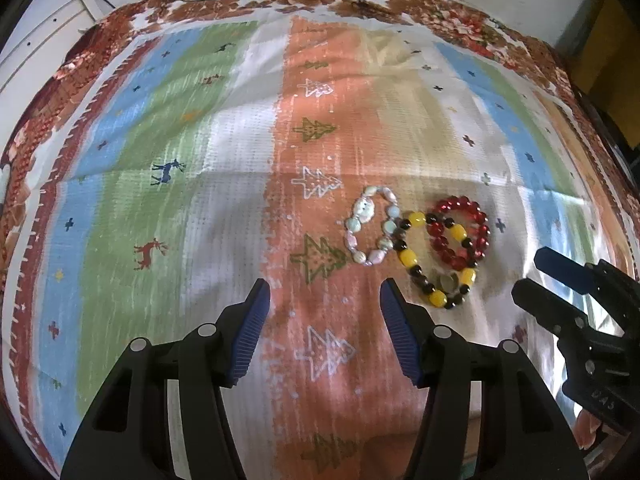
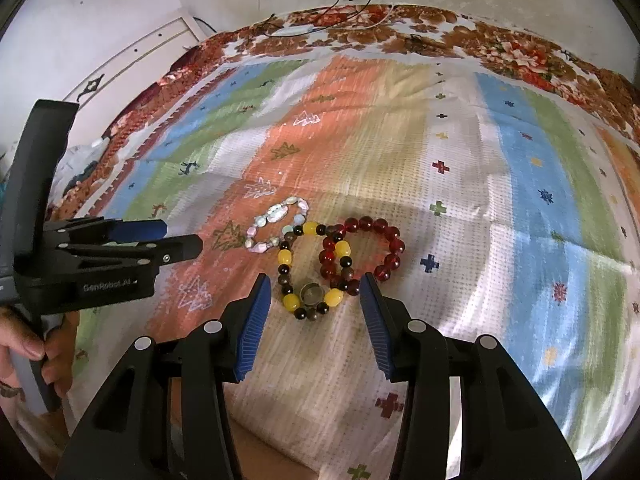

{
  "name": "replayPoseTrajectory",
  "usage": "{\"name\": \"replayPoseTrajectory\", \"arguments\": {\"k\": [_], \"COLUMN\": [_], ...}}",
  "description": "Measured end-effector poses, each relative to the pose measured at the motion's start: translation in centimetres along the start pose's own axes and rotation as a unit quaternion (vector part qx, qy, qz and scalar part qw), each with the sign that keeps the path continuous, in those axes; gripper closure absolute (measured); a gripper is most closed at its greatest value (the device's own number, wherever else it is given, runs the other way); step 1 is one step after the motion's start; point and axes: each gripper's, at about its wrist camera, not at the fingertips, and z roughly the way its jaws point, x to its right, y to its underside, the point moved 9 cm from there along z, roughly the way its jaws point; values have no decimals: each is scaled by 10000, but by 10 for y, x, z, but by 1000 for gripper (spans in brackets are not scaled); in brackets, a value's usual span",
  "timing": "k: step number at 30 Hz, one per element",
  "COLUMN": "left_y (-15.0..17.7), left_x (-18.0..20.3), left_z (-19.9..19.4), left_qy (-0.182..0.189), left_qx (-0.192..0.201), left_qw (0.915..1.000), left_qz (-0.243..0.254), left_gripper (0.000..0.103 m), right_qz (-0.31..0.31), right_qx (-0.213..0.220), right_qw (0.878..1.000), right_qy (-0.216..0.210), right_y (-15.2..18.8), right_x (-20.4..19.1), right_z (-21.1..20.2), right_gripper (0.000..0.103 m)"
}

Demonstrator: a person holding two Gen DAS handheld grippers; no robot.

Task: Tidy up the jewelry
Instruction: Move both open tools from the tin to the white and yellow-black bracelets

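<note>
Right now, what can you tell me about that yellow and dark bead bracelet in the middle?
The yellow bracelet is a closed loop of big oval yellow beads, glossy like glass or resin, alternating with small round black and brown ones. It lies flat on the striped cloth, stretched into an oval. It sits between two others: its far end touches the pale bracelet, and its right side crosses the red bracelet. A small metal ring lies inside its near end. No fingers touch it; the open right gripper hovers close.
</note>
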Motion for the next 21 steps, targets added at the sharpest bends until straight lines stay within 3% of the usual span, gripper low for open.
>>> {"name": "replayPoseTrajectory", "arguments": {"k": [21], "left_y": [-24], "left_x": [-2], "left_z": [38], "left_qy": [-89], "left_qx": [-161], "left_qw": [9998], "left_qz": [88], "left_gripper": [45], "right_qz": [-149], "right_qx": [-255], "right_qw": [9996], "right_qy": [-5], "right_y": [-7], "right_x": [5], "right_z": [39], "right_gripper": [57]}}
